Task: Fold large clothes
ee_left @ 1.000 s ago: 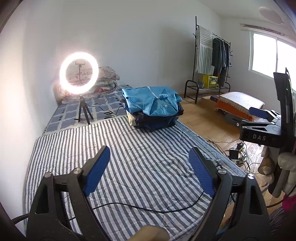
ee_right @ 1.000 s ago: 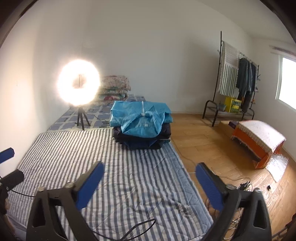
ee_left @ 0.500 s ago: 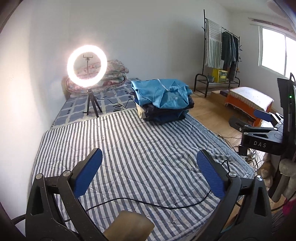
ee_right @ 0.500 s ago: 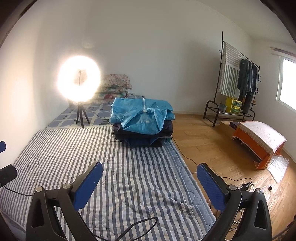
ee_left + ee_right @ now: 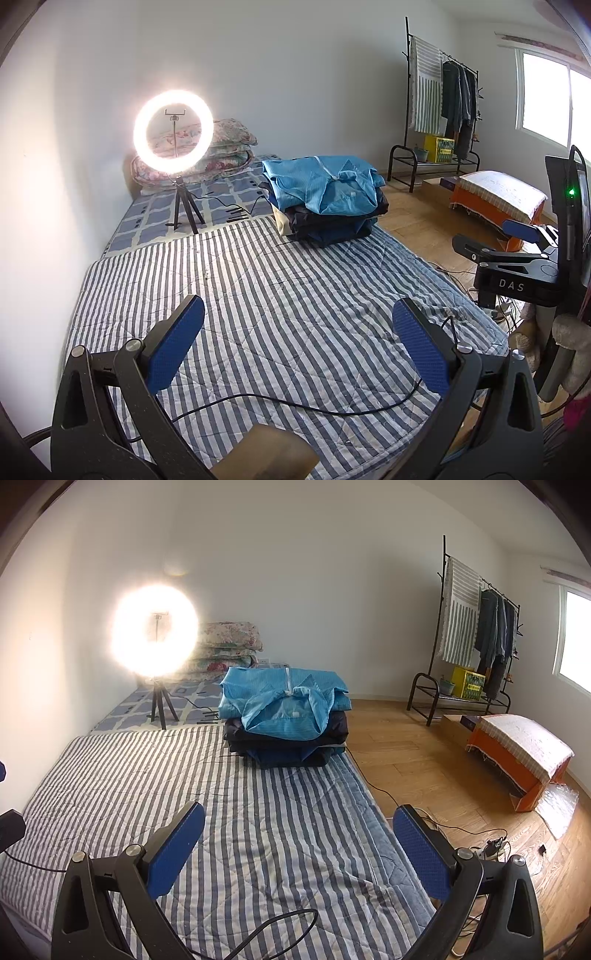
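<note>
Above the striped mattress (image 5: 295, 302), through the left wrist camera, I saw my left gripper (image 5: 299, 350) with its jaws spread wide after their last widening, nothing between the blue pads (image 5: 173, 350). The stack of folded clothes (image 5: 325, 199) sat at the mattress's far end, a light blue garment on top, right of the ring light (image 5: 173, 127). My right gripper (image 5: 517, 254) hung beyond the mattress's right edge.

Through the right wrist camera, that gripper's jaws also stood wide apart and empty over the mattress's near right part, the stack far ahead.
</note>
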{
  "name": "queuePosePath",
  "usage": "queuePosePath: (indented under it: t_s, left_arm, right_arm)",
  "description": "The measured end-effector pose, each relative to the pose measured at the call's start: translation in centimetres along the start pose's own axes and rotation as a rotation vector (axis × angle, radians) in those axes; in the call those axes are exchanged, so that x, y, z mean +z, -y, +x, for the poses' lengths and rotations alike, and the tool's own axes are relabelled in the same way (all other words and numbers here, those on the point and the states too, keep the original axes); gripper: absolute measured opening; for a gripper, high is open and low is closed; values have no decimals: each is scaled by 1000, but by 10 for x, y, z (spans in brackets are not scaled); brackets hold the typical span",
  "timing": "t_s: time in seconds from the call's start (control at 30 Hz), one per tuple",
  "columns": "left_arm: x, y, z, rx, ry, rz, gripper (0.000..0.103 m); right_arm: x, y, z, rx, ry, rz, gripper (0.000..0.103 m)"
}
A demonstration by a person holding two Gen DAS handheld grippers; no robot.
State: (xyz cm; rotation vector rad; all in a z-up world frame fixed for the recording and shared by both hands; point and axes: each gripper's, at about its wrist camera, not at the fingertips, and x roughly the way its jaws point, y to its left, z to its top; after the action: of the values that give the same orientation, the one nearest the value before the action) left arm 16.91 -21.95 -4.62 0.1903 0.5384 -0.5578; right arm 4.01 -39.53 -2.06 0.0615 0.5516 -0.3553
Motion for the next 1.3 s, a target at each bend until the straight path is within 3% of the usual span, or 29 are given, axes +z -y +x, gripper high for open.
queuePosePath:
  t_s: [1.3]
  left_arm:
    - [0,5,-6,0,16,2,103]
  right_arm:
    - [1,1,3,3,-9,-2,103]
